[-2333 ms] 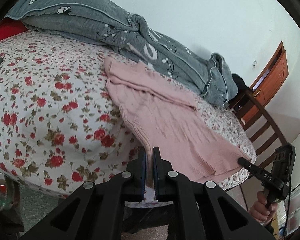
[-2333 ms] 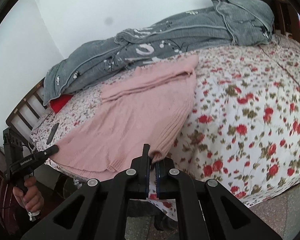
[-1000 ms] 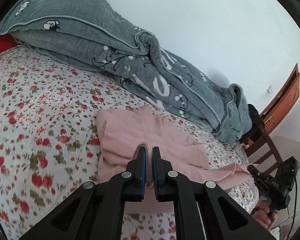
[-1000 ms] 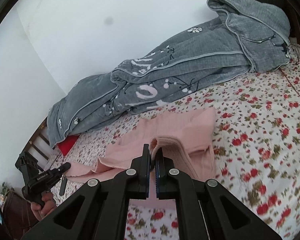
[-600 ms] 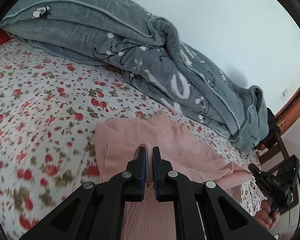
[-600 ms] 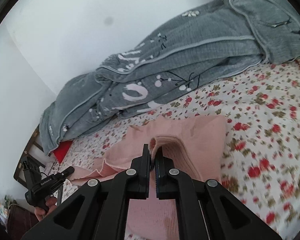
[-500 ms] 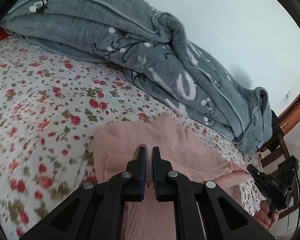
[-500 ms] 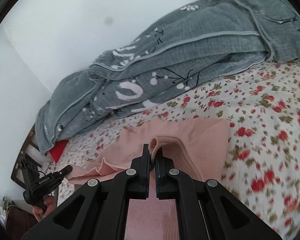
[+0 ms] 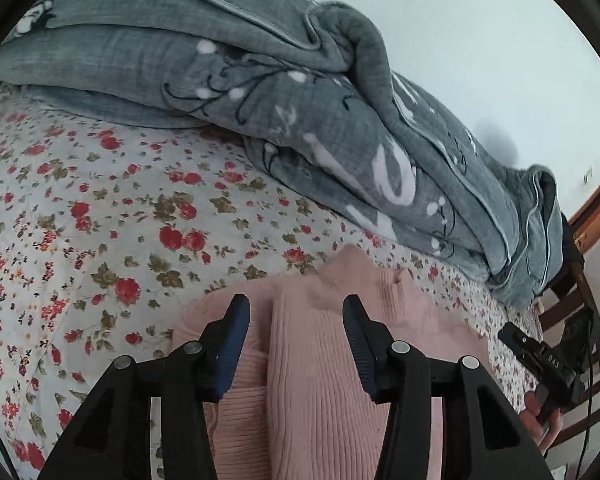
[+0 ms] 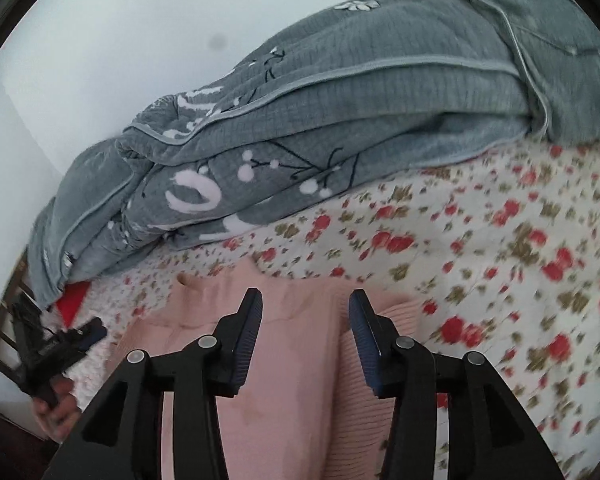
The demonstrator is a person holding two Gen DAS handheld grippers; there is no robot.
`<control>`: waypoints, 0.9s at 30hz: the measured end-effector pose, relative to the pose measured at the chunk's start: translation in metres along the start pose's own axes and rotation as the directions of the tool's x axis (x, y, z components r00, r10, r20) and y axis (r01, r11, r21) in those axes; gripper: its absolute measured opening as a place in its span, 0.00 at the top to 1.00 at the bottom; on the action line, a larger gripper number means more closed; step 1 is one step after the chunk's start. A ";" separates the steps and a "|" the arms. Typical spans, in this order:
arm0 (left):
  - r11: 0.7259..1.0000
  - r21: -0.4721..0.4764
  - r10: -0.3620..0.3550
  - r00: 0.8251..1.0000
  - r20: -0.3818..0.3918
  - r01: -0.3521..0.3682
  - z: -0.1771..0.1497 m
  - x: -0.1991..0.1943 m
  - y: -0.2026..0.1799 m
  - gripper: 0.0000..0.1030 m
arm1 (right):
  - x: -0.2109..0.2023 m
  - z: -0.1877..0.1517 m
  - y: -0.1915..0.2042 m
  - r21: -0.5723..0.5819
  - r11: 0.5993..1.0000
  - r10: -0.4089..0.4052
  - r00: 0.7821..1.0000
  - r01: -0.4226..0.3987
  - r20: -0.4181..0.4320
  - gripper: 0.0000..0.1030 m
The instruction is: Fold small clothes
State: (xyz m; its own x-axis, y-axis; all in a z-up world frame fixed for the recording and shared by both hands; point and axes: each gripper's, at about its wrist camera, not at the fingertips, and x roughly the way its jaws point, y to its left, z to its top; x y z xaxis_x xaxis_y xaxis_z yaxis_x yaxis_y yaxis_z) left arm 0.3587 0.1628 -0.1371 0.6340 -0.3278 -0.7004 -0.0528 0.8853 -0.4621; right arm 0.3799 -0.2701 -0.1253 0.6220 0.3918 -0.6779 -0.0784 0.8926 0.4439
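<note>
On the floral bed (image 9: pixel 100 216), both hand-held grippers (image 9: pixel 296 308) (image 10: pixel 305 302) are opening, seemingly releasing pink knitwear (image 9: pixel 312 380)

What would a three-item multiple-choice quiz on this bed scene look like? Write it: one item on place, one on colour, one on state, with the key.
1. Where does the grey quilt lie?
A. On the floor
B. On the floral bedsheet, along the wall beyond the garment
C. On top of the garment

2. What colour is the knit garment?
A. Pink
B. Blue
C. Green

3. How do the jaws of the left hand-held gripper stand?
A. Clamped on the quilt
B. Shut on nothing
C. Apart, with pink fabric between them and the pads off it

Key: 1 B, the quilt is heaped at the far side of the sheet, next to the white wall. 2 A, the ribbed cloth is pale pink in both views. 3 C, the blue pads stand wide of the fold; the jaws are opening, as are those of the right hand-held gripper.
</note>
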 end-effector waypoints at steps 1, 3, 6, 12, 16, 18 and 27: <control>1.000 0.011 0.005 1.000 -0.008 -0.005 0.000 0.004 -0.002 0.55 | 0.003 0.000 0.001 -0.011 1.000 -0.002 1.000 0.002 -0.015 0.56; 0.999 0.042 0.036 0.999 -0.021 -0.035 0.001 0.011 -0.007 0.55 | 0.012 0.000 0.002 -0.033 0.999 -0.004 0.999 0.002 -0.053 0.56; 0.993 0.089 0.087 0.994 -0.066 -0.081 0.001 0.027 -0.013 0.57 | 0.027 -0.003 0.004 -0.071 0.997 -0.026 0.995 0.019 -0.100 0.56; 0.980 0.148 0.145 0.986 -0.086 -0.131 -0.003 0.045 -0.015 0.91 | 0.061 -0.014 0.004 -0.152 0.984 -0.124 0.976 0.097 -0.178 0.91; 0.982 0.155 0.114 0.993 -0.021 -0.110 -0.001 0.029 -0.014 0.93 | 0.052 -0.015 0.014 -0.210 0.973 -0.125 0.984 0.097 -0.124 0.95; 0.988 0.140 0.068 0.997 0.025 -0.071 0.005 0.013 -0.014 0.93 | 0.037 -0.010 0.018 -0.213 0.974 -0.092 0.993 0.075 -0.069 0.95; 0.966 0.144 0.214 0.977 0.017 -0.214 0.005 0.042 -0.001 0.92 | 0.056 -0.004 0.012 -0.200 0.968 -0.162 0.986 0.150 -0.044 0.95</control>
State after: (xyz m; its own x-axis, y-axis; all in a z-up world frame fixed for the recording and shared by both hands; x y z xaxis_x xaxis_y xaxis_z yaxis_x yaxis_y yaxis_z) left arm 0.3891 0.1492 -0.1633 0.6214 -0.1253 -0.7734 -0.0753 0.9730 -0.2182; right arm 0.4108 -0.2365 -0.1596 0.5914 0.2516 -0.7661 -0.1380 0.9676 0.2112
